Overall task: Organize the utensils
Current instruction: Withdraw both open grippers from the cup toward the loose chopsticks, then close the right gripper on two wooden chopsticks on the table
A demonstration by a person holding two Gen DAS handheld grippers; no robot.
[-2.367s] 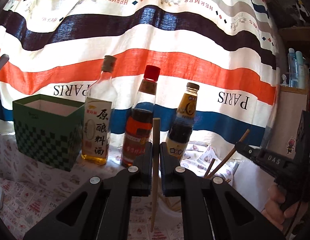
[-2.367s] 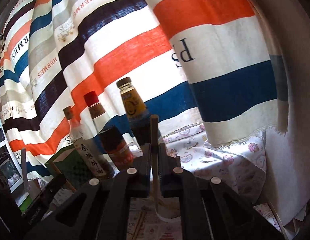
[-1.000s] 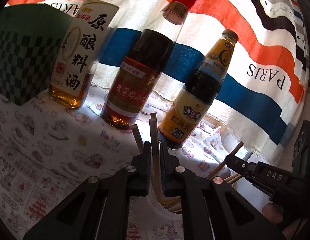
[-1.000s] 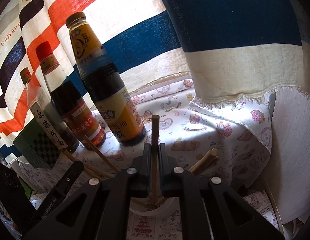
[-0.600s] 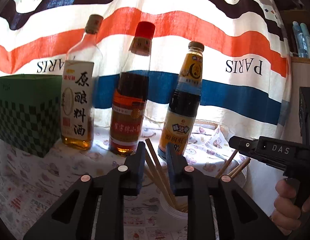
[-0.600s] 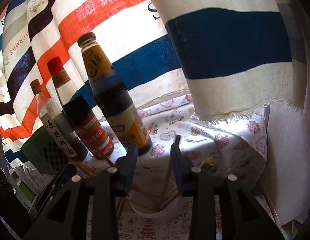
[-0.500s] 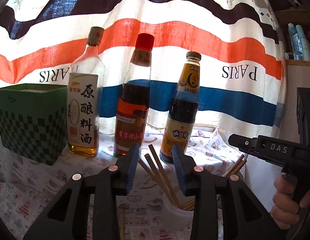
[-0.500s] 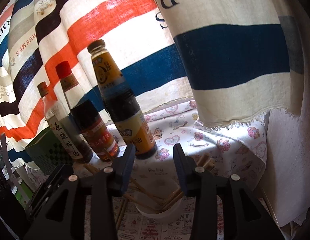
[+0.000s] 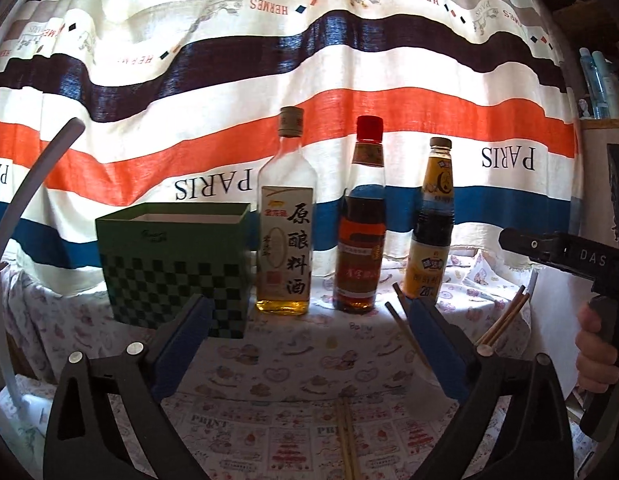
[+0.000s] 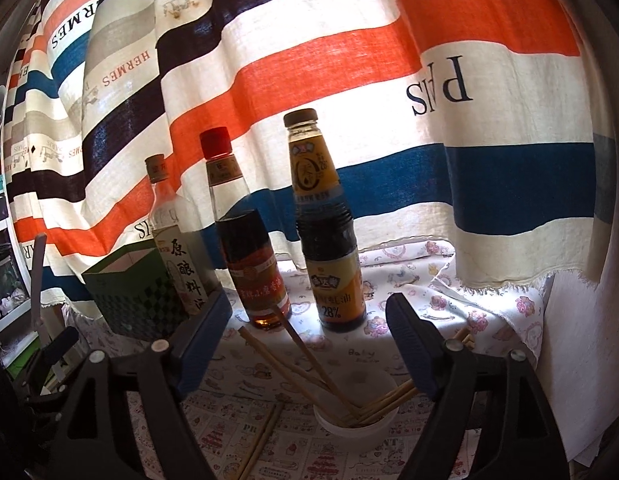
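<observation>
A white cup (image 10: pixel 355 424) stands on the printed tablecloth with several wooden chopsticks (image 10: pixel 309 360) leaning out of it. Two more chopsticks (image 10: pixel 261 440) lie flat on the cloth to its left. My right gripper (image 10: pixel 309 320) hovers above and behind the cup with its jaws opening wide, the pads touching nothing. In the left wrist view my left gripper (image 9: pixel 309 320) is also opening, with nothing between its fingers. The cup (image 9: pixel 425 396) sits partly behind its right finger (image 9: pixel 429 332), and the loose chopsticks (image 9: pixel 345 432) lie below.
Three sauce bottles (image 9: pixel 285 240) stand in a row behind the cup, with a green checkered box (image 9: pixel 173 268) to their left. A striped curtain (image 9: pixel 309 80) hangs close behind. A hand (image 9: pixel 597 356) holds the right gripper's handle at the right edge.
Each gripper was shut on a chopstick standing in the cup. Both have opened, left the chopsticks in the cup and drawn back and up.
</observation>
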